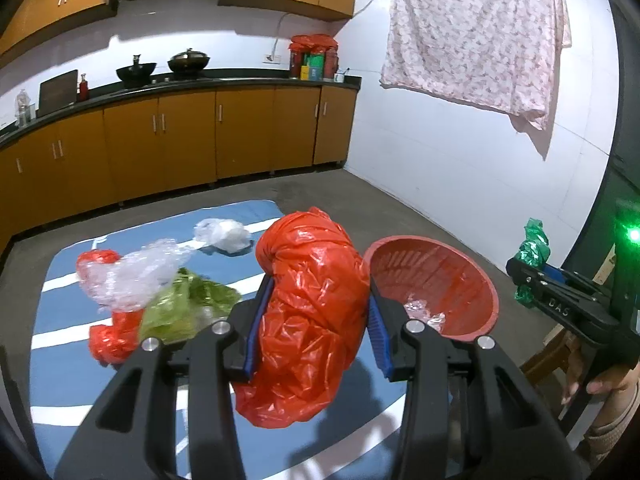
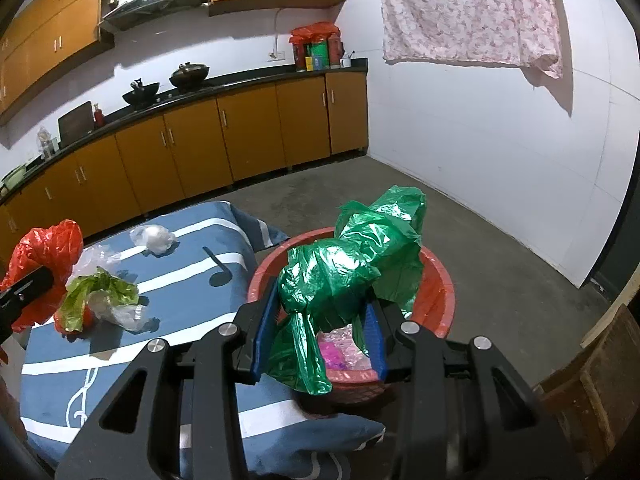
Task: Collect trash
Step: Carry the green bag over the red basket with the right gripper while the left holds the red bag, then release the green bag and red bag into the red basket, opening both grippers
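Red bag (image 1: 312,312) pinched in left tool (image 1: 316,328), green bag (image 2: 352,276) pinched in right tool (image 2: 320,332) marked "DAS"

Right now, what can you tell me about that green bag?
The green plastic bag is thin, shiny, crumpled film, bunched into a lump with a loose tail hanging down. The right gripper has it clamped between its blue-padded jaws, over the red basket beside the blue striped mat. It looks lifted rather than resting inside.
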`<act>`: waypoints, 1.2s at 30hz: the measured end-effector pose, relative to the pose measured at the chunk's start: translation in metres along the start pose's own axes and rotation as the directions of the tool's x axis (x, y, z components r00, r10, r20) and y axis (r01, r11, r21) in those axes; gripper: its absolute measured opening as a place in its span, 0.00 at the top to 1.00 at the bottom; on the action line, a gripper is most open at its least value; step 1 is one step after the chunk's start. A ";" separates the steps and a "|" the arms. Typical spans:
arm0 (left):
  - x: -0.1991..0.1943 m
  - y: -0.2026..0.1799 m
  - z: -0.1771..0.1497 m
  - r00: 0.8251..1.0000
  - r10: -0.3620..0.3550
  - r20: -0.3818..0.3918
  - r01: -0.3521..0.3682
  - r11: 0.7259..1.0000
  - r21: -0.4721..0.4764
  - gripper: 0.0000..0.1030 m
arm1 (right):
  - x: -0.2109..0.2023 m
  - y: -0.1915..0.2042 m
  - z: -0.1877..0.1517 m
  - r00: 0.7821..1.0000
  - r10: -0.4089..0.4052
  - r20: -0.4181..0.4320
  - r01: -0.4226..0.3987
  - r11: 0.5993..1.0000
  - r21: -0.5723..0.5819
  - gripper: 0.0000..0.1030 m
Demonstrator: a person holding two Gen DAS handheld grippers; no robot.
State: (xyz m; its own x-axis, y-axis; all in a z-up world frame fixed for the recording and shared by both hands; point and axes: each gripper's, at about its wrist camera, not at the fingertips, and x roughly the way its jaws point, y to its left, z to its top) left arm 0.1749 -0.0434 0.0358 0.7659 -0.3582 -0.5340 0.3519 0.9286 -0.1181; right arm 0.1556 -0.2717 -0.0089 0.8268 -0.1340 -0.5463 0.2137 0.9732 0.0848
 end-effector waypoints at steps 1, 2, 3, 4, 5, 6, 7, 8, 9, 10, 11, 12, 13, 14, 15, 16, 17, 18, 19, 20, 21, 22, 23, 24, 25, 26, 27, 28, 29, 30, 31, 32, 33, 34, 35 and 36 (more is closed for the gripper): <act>0.003 -0.002 0.000 1.000 -0.005 -0.002 0.005 1.000 0.001 0.58 | 0.001 -0.002 0.000 1.000 -0.002 -0.001 0.002 1.000 0.002 0.62; 0.005 -0.004 0.001 1.000 -0.009 -0.003 0.009 1.000 0.002 0.58 | 0.003 -0.003 0.000 1.000 -0.003 -0.002 0.003 1.000 0.003 0.62; 0.009 -0.009 0.001 1.000 -0.017 -0.007 0.017 1.000 0.004 0.58 | 0.005 -0.006 0.001 1.000 -0.005 -0.003 0.005 1.000 0.005 0.62; 0.013 -0.013 0.002 1.000 -0.023 -0.010 0.023 1.000 0.005 0.58 | 0.006 -0.008 0.001 1.000 -0.007 -0.004 0.007 1.000 0.007 0.62; 0.018 -0.017 0.002 0.999 -0.032 -0.014 0.032 0.999 0.008 0.58 | 0.008 -0.010 0.001 1.000 -0.009 -0.005 0.009 1.000 0.009 0.62; 0.021 -0.022 0.002 0.999 -0.038 -0.018 0.038 0.999 0.010 0.58 | 0.010 -0.011 0.001 1.000 -0.011 -0.006 0.011 1.000 0.010 0.62; 0.025 -0.026 0.001 0.999 -0.047 -0.022 0.047 0.999 0.012 0.58 | 0.012 -0.013 0.001 1.000 -0.012 -0.007 0.012 1.000 0.013 0.62; 0.029 -0.029 0.001 0.998 -0.052 -0.026 0.053 0.999 0.013 0.58 | 0.015 -0.013 0.001 1.000 -0.014 -0.009 0.014 1.000 0.015 0.62; 0.034 -0.033 0.001 0.998 -0.063 -0.031 0.063 0.998 0.015 0.58 | 0.017 -0.016 0.002 1.000 -0.014 -0.011 0.014 1.000 0.020 0.62; 0.039 -0.036 0.001 0.997 -0.070 -0.035 0.071 0.997 0.017 0.58 | 0.020 -0.018 0.002 1.000 -0.015 -0.013 0.015 1.000 0.023 0.62; 0.045 -0.040 0.001 0.996 -0.081 -0.040 0.082 0.996 0.020 0.58 | 0.024 -0.021 0.002 1.000 -0.016 -0.016 0.016 0.999 0.027 0.62; 0.050 -0.045 0.001 0.995 -0.090 -0.044 0.091 0.996 0.022 0.58 | 0.026 -0.023 0.002 1.000 -0.017 -0.018 0.017 0.999 0.031 0.62; 0.055 -0.048 0.001 0.994 -0.098 -0.048 0.099 0.995 0.023 0.58 | 0.030 -0.026 0.003 1.000 -0.017 -0.021 0.018 0.999 0.037 0.62; 0.061 -0.052 0.001 0.993 -0.108 -0.052 0.110 0.994 0.025 0.58 | 0.033 -0.029 0.004 1.000 -0.017 -0.022 0.018 0.999 0.041 0.62; 0.068 -0.057 0.001 0.992 -0.116 -0.055 0.117 0.993 0.027 0.58 | 0.037 -0.032 0.004 1.000 -0.017 -0.023 0.018 0.999 0.047 0.62; 0.074 -0.060 0.002 0.991 -0.123 -0.058 0.125 0.992 0.030 0.58 | 0.041 -0.034 0.005 1.000 -0.019 -0.023 0.021 0.999 0.048 0.62; 0.080 -0.064 0.002 0.989 -0.131 -0.063 0.133 0.991 0.032 0.58 | 0.044 -0.036 0.006 1.000 -0.023 -0.021 0.024 0.999 0.044 0.62; 0.088 -0.069 0.002 0.987 -0.142 -0.070 0.145 0.989 0.034 0.58 | 0.047 -0.037 0.006 1.000 -0.025 -0.018 0.026 0.999 0.041 0.62; 0.097 -0.073 0.002 0.986 -0.151 -0.077 0.154 0.987 0.037 0.58 | 0.050 -0.038 0.006 1.000 -0.027 -0.015 0.027 0.999 0.037 0.62; 0.103 -0.076 0.002 0.984 -0.157 -0.081 0.160 0.986 0.039 0.58 | 0.054 -0.040 0.007 1.000 -0.028 -0.013 0.028 0.999 0.035 0.62; 0.111 -0.081 0.003 0.983 -0.164 -0.087 0.169 0.985 0.042 0.58 | 0.056 -0.042 0.008 1.000 -0.026 -0.013 0.026 0.999 0.035 0.62; 0.119 -0.084 0.004 0.981 -0.172 -0.093 0.176 0.983 0.044 0.58 | 0.060 -0.045 0.009 1.000 -0.023 -0.015 0.024 0.999 0.040 0.62; 0.128 -0.088 0.004 0.978 -0.182 -0.100 0.187 0.981 0.045 0.58 | 0.064 -0.048 0.010 1.000 -0.023 -0.017 0.024 0.999 0.045 0.62; 0.135 -0.091 0.004 0.976 -0.189 -0.105 0.195 0.980 0.048 0.58 | 0.067 -0.050 0.010 1.000 -0.024 -0.017 0.025 0.999 0.048 0.62; 0.141 -0.094 0.004 0.975 -0.194 -0.110 0.201 0.978 0.050 0.58 | 0.069 -0.051 0.011 1.000 -0.025 -0.016 0.026 0.998 0.049 0.62; 0.149 -0.098 0.004 0.973 -0.202 -0.115 0.209 0.976 0.056 0.58 | 0.072 -0.053 0.011 1.000 -0.028 -0.013 0.028 0.998 0.048 0.62; 0.155 -0.100 0.004 0.971 -0.206 -0.119 0.214 0.975 0.059 0.58 | 0.074 -0.054 0.012 1.000 -0.028 -0.011 0.029 0.998 0.048 0.62; 0.161 -0.102 0.003 0.970 -0.210 -0.123 0.219 0.974 0.063 0.58 | 0.076 -0.055 0.012 1.000 -0.027 -0.008 0.028 0.998 0.050 0.62; 0.168 -0.105 0.003 0.968 -0.215 -0.129 0.225 0.972 0.067 0.58 | 0.078 -0.056 0.014 1.000 -0.026 -0.008 0.026 0.998 0.052 0.62; 0.174 -0.106 0.002 0.966 -0.219 -0.134 0.229 0.971 0.066 0.58 | 0.081 -0.059 0.015 1.000 -0.024 -0.007 0.024 0.998 0.059 0.62; 0.179 -0.108 0.003 0.964 -0.225 -0.139 0.235 0.970 0.064 0.58 | 0.084 -0.061 0.016 1.000 -0.020 -0.008 0.020 0.997 0.069 0.62; 0.186 -0.110 0.003 0.962 -0.231 -0.145 0.242 0.968 0.062 0.58 | 0.086 -0.064 0.017 1.000 -0.015 -0.009 0.016 0.997 0.079 0.62; 0.189 -0.111 0.002 0.961 -0.234 -0.148 0.245 0.968 0.061 0.58 | 0.088 -0.066 0.018 1.000 -0.011 -0.009 0.011 0.996 0.088 0.62; 0.193 -0.113 0.001 0.959 -0.238 -0.152 0.250 0.966 0.062 0.58 | 0.090 -0.068 0.019 1.000 -0.003 -0.009 0.004 0.995 0.098 0.62; 0.196 -0.114 0.000 0.958 -0.240 -0.155 0.252 0.966 0.063 0.57 | 0.092 -0.070 0.020 1.000 0.002 -0.009 -0.001 0.995 0.103 0.62; 0.201 -0.115 -0.001 0.957 -0.242 -0.160 0.254 0.965 0.065 0.57 | 0.094 -0.072 0.021 1.000 0.006 -0.008 -0.005 0.994 0.109 0.62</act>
State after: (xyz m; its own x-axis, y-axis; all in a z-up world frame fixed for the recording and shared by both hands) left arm 0.2883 -0.2225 -0.0585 0.5619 -0.5515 -0.6165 0.5696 0.7984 -0.1951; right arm 0.2292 -0.3583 -0.0488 0.8238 -0.1266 -0.5525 0.2648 0.9478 0.1777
